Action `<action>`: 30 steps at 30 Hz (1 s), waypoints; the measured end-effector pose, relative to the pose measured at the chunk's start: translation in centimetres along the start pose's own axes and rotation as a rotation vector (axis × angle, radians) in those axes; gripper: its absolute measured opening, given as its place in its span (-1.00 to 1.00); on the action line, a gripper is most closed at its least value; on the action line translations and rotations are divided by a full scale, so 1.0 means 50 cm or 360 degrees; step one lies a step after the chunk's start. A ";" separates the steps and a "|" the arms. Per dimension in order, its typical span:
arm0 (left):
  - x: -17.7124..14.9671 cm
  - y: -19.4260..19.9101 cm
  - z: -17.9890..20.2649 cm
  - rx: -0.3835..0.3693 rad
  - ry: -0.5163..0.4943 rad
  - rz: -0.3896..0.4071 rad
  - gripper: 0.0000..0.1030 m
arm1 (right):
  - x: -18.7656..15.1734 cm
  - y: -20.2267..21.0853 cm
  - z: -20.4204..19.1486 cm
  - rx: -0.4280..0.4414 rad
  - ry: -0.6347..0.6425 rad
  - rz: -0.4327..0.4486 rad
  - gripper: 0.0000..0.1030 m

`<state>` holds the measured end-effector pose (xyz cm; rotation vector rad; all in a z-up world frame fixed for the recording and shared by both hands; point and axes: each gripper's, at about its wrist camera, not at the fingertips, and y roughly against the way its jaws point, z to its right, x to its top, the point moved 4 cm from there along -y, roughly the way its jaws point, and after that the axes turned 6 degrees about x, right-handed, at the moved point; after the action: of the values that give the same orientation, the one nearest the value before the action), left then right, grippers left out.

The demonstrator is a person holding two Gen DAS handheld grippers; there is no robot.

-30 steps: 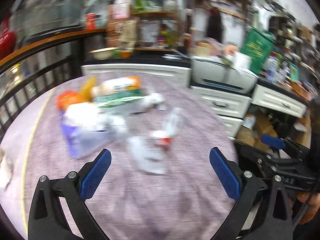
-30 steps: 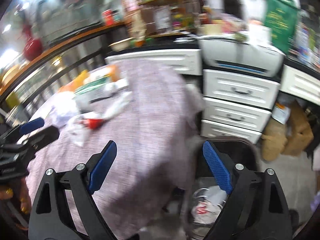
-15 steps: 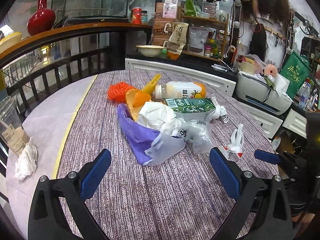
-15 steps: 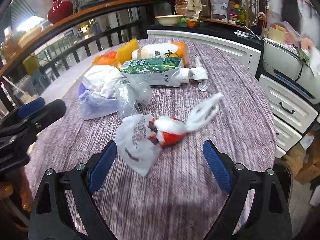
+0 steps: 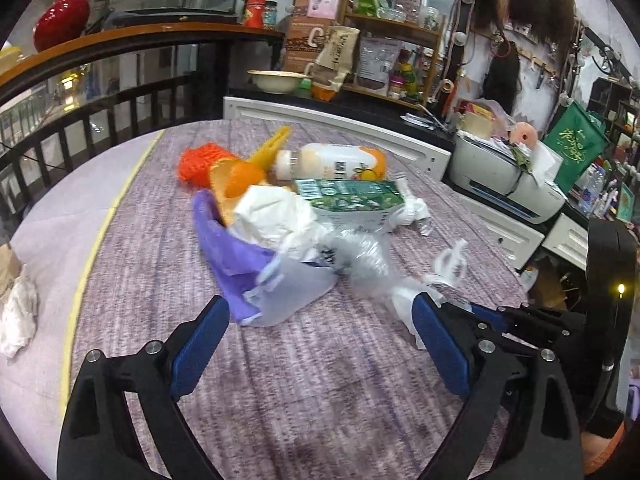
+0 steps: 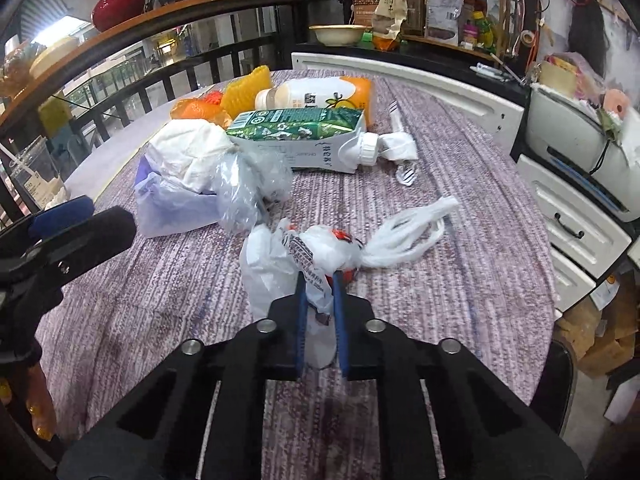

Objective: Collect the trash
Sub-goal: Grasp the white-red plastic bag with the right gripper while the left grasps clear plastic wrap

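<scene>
White knotted bag (image 6: 320,258) pinched in right tool (image 6: 319,280), left tool (image 5: 320,320) wide (just narrowing), purple bag (image 5: 232,248), green carton (image 6: 300,136) behind.

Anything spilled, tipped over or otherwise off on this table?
Nothing spilled. The green carton and the juice bottle lie on their sides among crumpled bags, as trash. The right gripper has just closed on the white knotted bag; the left gripper is open.

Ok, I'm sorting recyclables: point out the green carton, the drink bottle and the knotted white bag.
green carton (image 6: 296,128): right wrist view, printed top face.
drink bottle (image 6: 316,94): right wrist view, white label.
knotted white bag (image 6: 320,250): right wrist view, bunched middle.
</scene>
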<state>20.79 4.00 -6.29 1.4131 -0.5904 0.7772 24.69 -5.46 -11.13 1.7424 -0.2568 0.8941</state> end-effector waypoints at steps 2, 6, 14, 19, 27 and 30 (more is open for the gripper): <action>0.004 -0.013 0.021 -0.0053 -0.0027 -0.0035 0.66 | -0.004 0.015 0.008 -0.0022 0.0005 0.0026 -0.87; 0.007 -0.059 0.064 -0.0122 -0.0071 -0.0147 0.42 | -0.013 0.047 0.027 -0.0064 0.0007 0.0071 -0.89; 0.015 -0.124 0.103 -0.0035 -0.0161 -0.0230 0.18 | -0.046 0.099 0.087 -0.0103 -0.0065 0.0106 -0.89; 0.021 -0.154 0.118 0.0047 -0.0210 -0.0240 -0.28 | -0.069 0.118 0.117 -0.0119 -0.0128 0.0121 -0.89; 0.009 -0.145 0.113 0.0021 -0.0179 -0.0232 -0.57 | -0.092 0.151 0.160 -0.0138 -0.0218 0.0173 -0.89; 0.007 -0.113 0.114 -0.0031 -0.0158 -0.0188 -0.59 | -0.095 0.167 0.172 -0.0145 -0.0236 0.0210 -0.89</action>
<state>25.89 -1.55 -9.11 1.4612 -0.5835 0.6092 20.36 -17.47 -9.20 1.7239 -0.5079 0.8347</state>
